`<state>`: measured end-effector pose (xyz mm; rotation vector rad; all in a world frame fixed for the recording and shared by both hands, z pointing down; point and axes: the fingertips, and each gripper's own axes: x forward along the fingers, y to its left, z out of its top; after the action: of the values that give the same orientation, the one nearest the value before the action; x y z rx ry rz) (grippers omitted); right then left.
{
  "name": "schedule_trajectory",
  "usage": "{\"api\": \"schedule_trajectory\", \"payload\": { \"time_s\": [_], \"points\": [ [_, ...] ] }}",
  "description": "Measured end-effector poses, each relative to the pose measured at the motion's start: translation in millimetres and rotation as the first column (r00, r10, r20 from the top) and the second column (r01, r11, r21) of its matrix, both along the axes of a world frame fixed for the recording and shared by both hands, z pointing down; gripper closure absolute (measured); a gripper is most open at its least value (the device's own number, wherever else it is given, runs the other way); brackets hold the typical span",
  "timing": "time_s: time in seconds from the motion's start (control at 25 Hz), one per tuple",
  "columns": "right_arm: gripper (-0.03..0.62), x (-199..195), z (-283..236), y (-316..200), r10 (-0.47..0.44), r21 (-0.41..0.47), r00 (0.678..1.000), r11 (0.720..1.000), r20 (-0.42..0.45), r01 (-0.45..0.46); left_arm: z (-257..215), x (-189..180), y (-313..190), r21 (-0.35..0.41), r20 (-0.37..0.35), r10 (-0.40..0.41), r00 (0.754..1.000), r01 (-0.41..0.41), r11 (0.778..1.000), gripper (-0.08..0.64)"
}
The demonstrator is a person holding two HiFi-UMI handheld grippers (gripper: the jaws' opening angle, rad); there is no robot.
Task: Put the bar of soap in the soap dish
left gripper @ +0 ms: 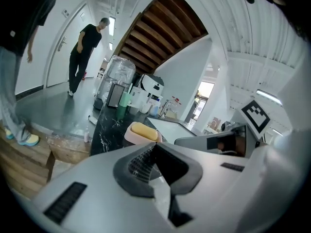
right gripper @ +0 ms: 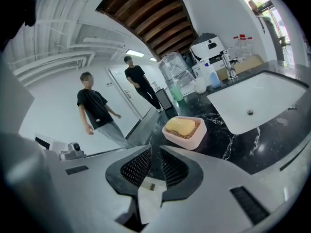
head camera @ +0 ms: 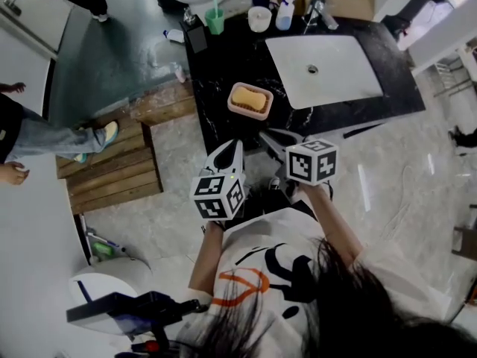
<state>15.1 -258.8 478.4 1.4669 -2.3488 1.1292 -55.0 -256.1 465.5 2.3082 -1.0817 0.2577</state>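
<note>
A yellow bar of soap [head camera: 250, 98] lies in the pink soap dish [head camera: 237, 110] on the black marble counter [head camera: 216, 66], left of the sink. Both grippers hang off the counter's near edge, pointing at the dish and apart from it. My left gripper [head camera: 233, 149] has its jaws together with nothing in them. The jaws of my right gripper [head camera: 270, 136] stand a narrow slit apart and empty. In the left gripper view the soap [left gripper: 142, 130] and dish [left gripper: 129, 139] sit beyond my left gripper [left gripper: 153, 145]. The right gripper view shows soap [right gripper: 180, 125] in the dish [right gripper: 193, 139] past my right gripper [right gripper: 155, 150].
A white sink basin [head camera: 322, 69] with a faucet [head camera: 317, 10] fills the counter's right half. A green cup [head camera: 215, 21], a white cup [head camera: 259, 19] and a spray bottle [head camera: 285, 12] stand at the back. A wooden pallet [head camera: 112, 162] lies on the floor to the left. Two people [right gripper: 97, 108] stand nearby.
</note>
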Motion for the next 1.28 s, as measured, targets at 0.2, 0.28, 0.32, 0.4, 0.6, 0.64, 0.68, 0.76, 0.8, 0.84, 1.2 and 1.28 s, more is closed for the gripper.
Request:
{"api": "schedule_trajectory", "payload": {
  "time_s": [0.2, 0.28, 0.32, 0.4, 0.6, 0.64, 0.68, 0.76, 0.8, 0.84, 1.2, 1.28],
  "points": [
    [0.540, -5, 0, 3, -0.016, 0.002, 1.000, 1.000, 0.005, 0.016, -2, -4, 4, 0.004, 0.009, -0.017, 1.000, 0.017, 1.000, 0.558],
    [0.543, -4, 0, 8, -0.023, 0.005, 1.000, 1.000, 0.015, 0.022, 0, -3, 7, 0.002, 0.014, -0.023, 1.000, 0.023, 1.000, 0.558],
    [0.546, -3, 0, 11, -0.024, 0.005, 0.999, 1.000, 0.021, 0.024, 0, -1, 9, 0.002, 0.018, -0.024, 1.000, 0.024, 1.000, 0.558],
    [0.551, 1, 2, 15, -0.024, 0.000, 0.999, 1.000, 0.032, 0.024, 0, 4, 12, 0.003, 0.028, -0.022, 0.999, 0.022, 1.000, 0.558],
    [0.555, 22, 0, 40, -0.013, -0.009, 0.998, 1.000, 0.058, 0.014, -8, 27, 30, 0.011, 0.034, -0.022, 0.999, 0.022, 1.000, 0.558],
    [0.555, 28, -1, 47, -0.012, -0.008, 0.998, 1.000, 0.064, 0.013, -10, 32, 37, 0.011, 0.030, -0.025, 0.999, 0.025, 1.000, 0.558],
    [0.555, 33, -2, 53, -0.011, -0.005, 0.998, 1.000, 0.066, 0.012, -11, 38, 43, 0.011, 0.028, -0.026, 0.999, 0.026, 1.000, 0.558],
    [0.555, 45, -5, 66, -0.008, -0.001, 0.998, 1.000, 0.070, 0.008, -11, 50, 56, 0.010, 0.031, -0.026, 0.999, 0.026, 1.000, 0.557],
    [0.555, 51, -5, 73, -0.006, -0.002, 0.997, 1.000, 0.075, 0.007, -11, 55, 63, 0.010, 0.034, -0.026, 0.999, 0.026, 1.000, 0.557],
    [0.555, 56, -5, 81, -0.005, -0.004, 0.997, 1.000, 0.080, 0.006, -11, 61, 71, 0.010, 0.036, -0.028, 0.999, 0.028, 1.000, 0.557],
    [0.561, 85, -9, 150, -0.044, 0.012, 0.994, 0.999, 0.101, 0.043, -14, 91, 138, 0.025, 0.039, -0.079, 0.996, 0.078, 0.997, 0.558],
    [0.561, 88, -12, 164, -0.057, 0.021, 0.993, 0.998, 0.108, 0.055, -13, 94, 153, 0.026, 0.038, -0.092, 0.995, 0.091, 0.995, 0.558]
  ]
}}
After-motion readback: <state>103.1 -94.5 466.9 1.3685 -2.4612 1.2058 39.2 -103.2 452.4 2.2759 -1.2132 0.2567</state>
